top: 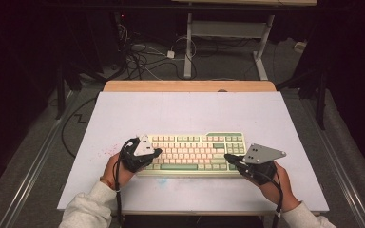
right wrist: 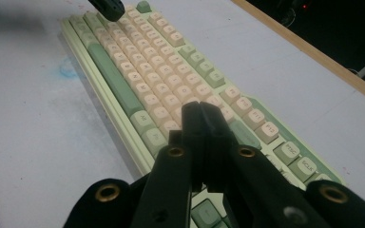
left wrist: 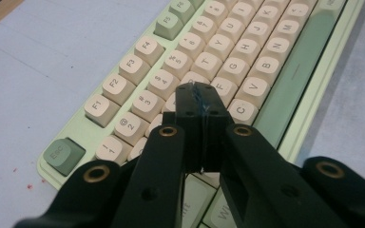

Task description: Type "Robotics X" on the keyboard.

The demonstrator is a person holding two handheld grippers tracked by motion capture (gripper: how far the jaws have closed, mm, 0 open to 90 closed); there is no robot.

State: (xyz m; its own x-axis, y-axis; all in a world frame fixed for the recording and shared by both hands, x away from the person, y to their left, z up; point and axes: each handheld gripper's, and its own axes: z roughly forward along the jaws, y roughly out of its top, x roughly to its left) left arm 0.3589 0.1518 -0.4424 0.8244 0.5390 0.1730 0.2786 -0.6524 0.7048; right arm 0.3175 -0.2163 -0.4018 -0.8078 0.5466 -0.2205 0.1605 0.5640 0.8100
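Keyboard cut off by the top and right edges in the left gripper view, its near keys hidden behind the left gripper. Far end blurred in the right gripper view, near-right corner covered by the right gripper. Key legends too small to read from above.

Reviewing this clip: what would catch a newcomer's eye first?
The cream-and-green keyboard lying near the front edge of the white table. The left gripper and right gripper, each hand-held with jaws shut on nothing, point inward over its two ends.
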